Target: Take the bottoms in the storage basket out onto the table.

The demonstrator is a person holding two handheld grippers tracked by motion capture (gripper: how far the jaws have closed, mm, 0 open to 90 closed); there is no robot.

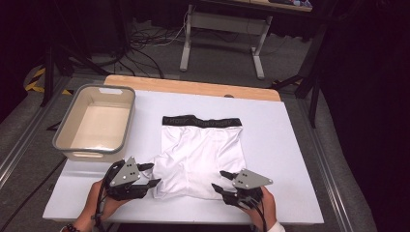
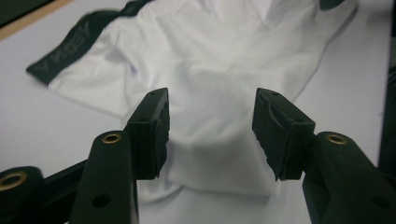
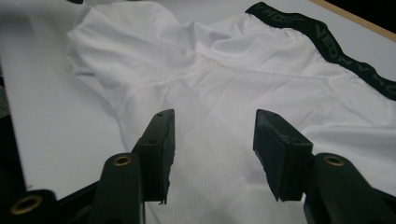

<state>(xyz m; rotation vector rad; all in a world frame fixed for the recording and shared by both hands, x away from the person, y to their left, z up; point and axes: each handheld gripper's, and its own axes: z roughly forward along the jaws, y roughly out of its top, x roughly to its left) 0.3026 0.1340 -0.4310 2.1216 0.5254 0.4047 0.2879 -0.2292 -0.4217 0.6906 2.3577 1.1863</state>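
1. White table covering (image 1: 290,145) is seen over a wooden tabletop, with dark floor, cables and a desk frame beyond the far edge.
2. A grey tub (image 1: 126,123) with a pale interior is placed at the table's far left corner area, well apart from the grippers.
3. White shorts (image 1: 198,154) with a black waistband (image 1: 201,121) are laid flat at the table's centre, waistband toward the far side, hems toward the person.
4. The left gripper (image 1: 151,175) is held at the near left hem of the shorts. Its jaws are spread, with rumpled cloth (image 2: 210,154) seen lying between and below them; no pinch on the fabric is observed.
5. The right gripper (image 1: 220,181) is held at the near right hem. Its jaws are likewise spread above the fabric (image 3: 215,158), and nothing is clamped.
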